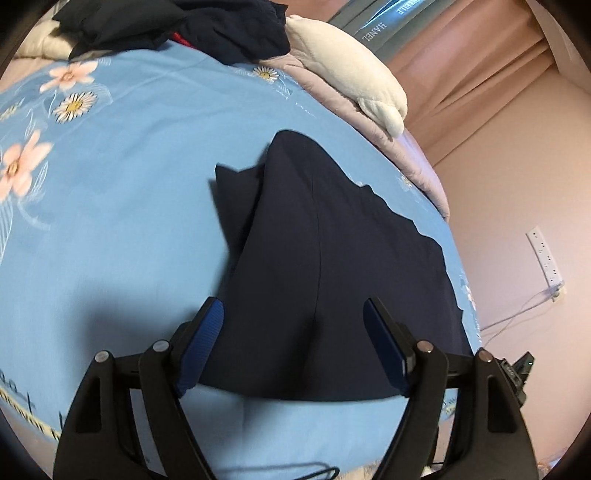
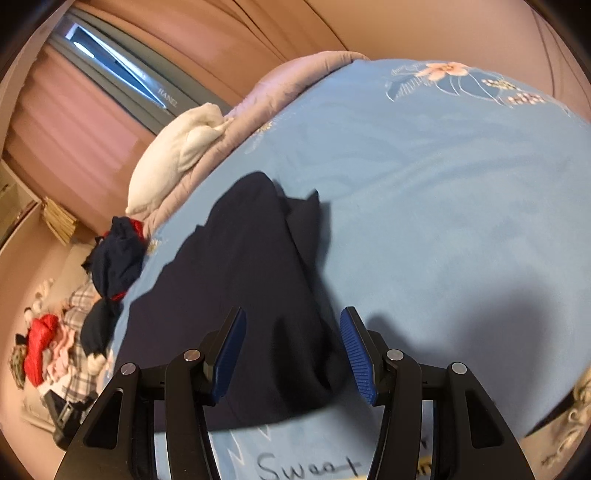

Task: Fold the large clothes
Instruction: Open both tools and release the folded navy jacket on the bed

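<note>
A dark navy garment (image 1: 314,266) lies spread on the light blue floral bedsheet (image 1: 129,203), partly folded with a flap at its far left. My left gripper (image 1: 295,306) is open above the garment's near edge, its blue pads on either side of the cloth and holding nothing. In the right wrist view the same garment (image 2: 240,295) lies on the sheet (image 2: 443,203). My right gripper (image 2: 293,317) is open over the garment's near right corner, empty.
A pile of dark clothes (image 1: 177,26) sits at the bed's far end, next to a white pillow (image 1: 351,77) on a lilac quilt. More clothes (image 2: 55,354) lie on the floor beside the bed. A wall socket with cable (image 1: 546,262) is to the right.
</note>
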A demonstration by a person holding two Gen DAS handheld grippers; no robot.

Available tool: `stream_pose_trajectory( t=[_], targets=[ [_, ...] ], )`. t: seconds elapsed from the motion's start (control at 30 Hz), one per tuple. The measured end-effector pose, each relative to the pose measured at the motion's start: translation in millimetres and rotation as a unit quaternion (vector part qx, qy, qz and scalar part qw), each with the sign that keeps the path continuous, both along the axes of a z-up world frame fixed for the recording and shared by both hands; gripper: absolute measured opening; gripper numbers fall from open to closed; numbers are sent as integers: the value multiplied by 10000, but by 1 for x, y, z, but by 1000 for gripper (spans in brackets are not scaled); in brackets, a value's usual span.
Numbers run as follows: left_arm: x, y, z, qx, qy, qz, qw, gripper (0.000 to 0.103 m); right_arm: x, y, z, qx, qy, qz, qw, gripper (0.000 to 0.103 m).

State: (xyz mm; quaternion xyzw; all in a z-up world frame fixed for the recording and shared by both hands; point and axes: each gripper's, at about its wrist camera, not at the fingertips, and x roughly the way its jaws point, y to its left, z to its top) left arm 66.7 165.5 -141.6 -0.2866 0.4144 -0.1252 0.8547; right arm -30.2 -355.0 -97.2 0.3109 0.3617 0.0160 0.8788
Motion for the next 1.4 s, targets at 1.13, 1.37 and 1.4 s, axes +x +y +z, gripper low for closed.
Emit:
stream_pose_trajectory(
  t=[1.13,1.37,1.4],
  targets=[
    [-10,-60,18,1663,-790,-460,9818,74,8,105,24,-1945,-474,1099,9736,15],
    [6,-79,-19,1754,-438,-842,9799,56,19,120,-9,-2151,-88,1434,9660,15],
    [9,-77,-26,1697,-337,-884,9809,56,20,118,-12,-2108,-37,1466,9665,15]
  ],
)
